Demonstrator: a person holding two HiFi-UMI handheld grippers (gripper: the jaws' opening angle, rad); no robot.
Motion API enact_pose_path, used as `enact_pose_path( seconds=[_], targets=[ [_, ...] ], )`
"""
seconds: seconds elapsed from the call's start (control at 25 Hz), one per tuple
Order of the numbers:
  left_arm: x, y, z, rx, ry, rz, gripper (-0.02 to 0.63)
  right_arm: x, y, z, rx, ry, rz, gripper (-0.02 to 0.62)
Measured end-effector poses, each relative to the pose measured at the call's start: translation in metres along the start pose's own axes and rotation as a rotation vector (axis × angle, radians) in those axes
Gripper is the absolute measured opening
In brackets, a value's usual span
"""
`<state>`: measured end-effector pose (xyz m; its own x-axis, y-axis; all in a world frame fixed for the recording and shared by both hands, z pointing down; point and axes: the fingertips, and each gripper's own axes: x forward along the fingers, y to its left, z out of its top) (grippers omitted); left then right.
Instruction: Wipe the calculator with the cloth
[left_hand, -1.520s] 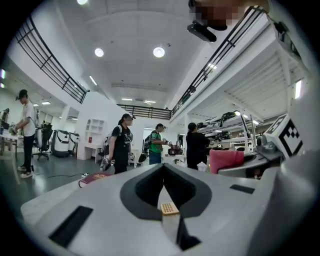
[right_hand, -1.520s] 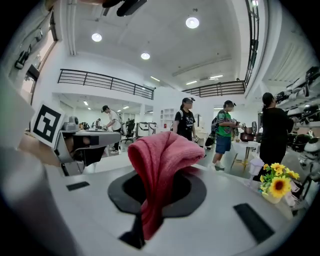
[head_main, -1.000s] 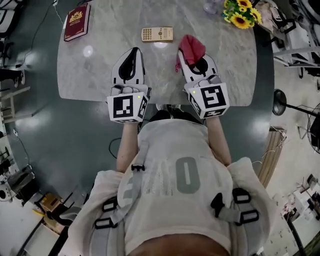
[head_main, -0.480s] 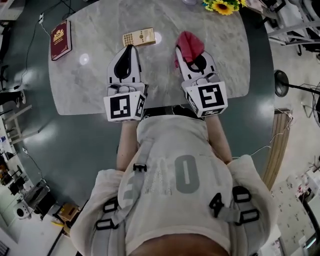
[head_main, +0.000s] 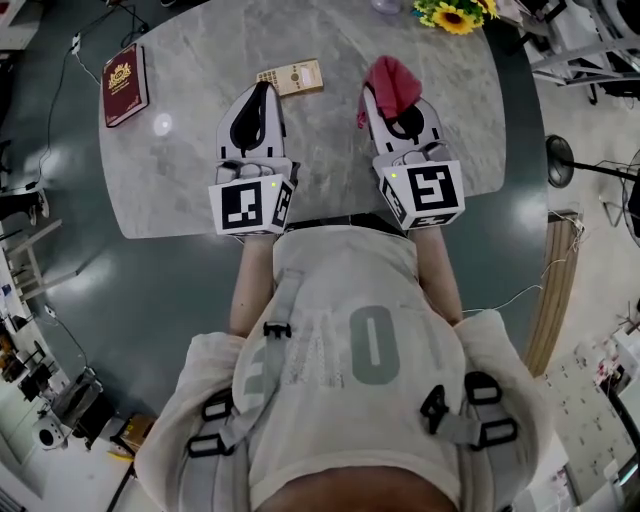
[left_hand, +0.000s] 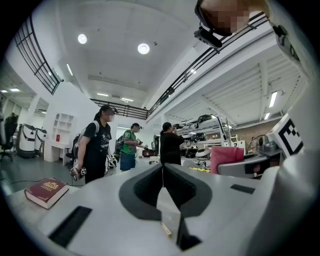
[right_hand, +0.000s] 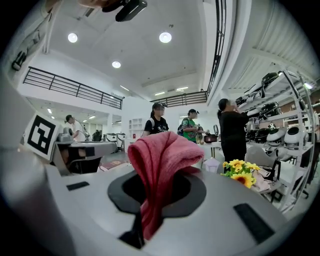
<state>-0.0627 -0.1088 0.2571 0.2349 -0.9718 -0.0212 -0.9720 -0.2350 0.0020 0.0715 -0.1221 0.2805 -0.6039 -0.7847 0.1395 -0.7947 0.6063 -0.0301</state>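
As we are sliding both grippers forward across the desk (head_main: 180, 180), the calculator (head_main: 291, 78) is coming within reach. It is sitting much closer to us than a second ago, now just beyond the tip of the left gripper (head_main: 262, 90), flat, keys up and slightly askew. The left jaws are pressing together with nothing between them. The right gripper (head_main: 386, 100) is pinching the red cloth (head_main: 392, 80), which is bunching up over the jaw tips and drooping in front of them. It is hovering to the right of the calculator, near but not touching it.

We are reading this as the approach closing out, with no wiping yet begun: the cloth is still needing to travel leftward onto the calculator's face. The empty left gripper is looking well placed to pin the calculator down while we are rubbing, though that is our guess.

A maroon book (head_main: 124, 83) is lying well off to the left. As for containers, we are finding none among the task's things. The sunflowers (head_main: 450, 15) are showing at the desk's far edge, and whatever is holding them is lying outside what we can make out. Beyond the desk, people (left_hand: 97, 145) are standing about.
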Motion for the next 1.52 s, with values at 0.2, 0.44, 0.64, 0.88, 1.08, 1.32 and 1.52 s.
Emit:
enact_pose_path(
  seconds=[0.2,0.44,0.64,0.88,1.08,1.32,1.52],
  targets=[
    [-0.003,0.024,0.003,-0.017,-0.01,-0.008,0.021,0.01,0.015,0.003,0.0,-0.002,-0.004,0.055],
    [-0.004,0.04,0.007,-0.122,-0.058,-0.068,0.023,0.021,0.029,0.0,-0.01,0.042,0.003,0.055],
    [-0.002,0.038,0.007,-0.138,-0.067,-0.175,0.236,0.024,0.035,-0.003,-0.003,0.064,0.009,0.057],
    [0.005,0.024,-0.009,0.065,0.04,-0.372,0.436,0.028,0.04,-0.013,-0.004,0.107,0.013,0.057],
    [0.013,0.021,-0.039,0.255,0.157,-0.537,0.479,0.026,0.043,-0.023,-0.002,0.139,0.008,0.057],
    [0.03,0.041,-0.121,0.515,0.461,-0.722,0.479,0.028,0.038,-0.037,-0.038,0.193,-0.021,0.057],
    [0.043,0.057,-0.183,0.561,0.641,-0.841,0.477,0.029,0.03,-0.056,0.014,0.25,-0.045,0.057]
  ],
)
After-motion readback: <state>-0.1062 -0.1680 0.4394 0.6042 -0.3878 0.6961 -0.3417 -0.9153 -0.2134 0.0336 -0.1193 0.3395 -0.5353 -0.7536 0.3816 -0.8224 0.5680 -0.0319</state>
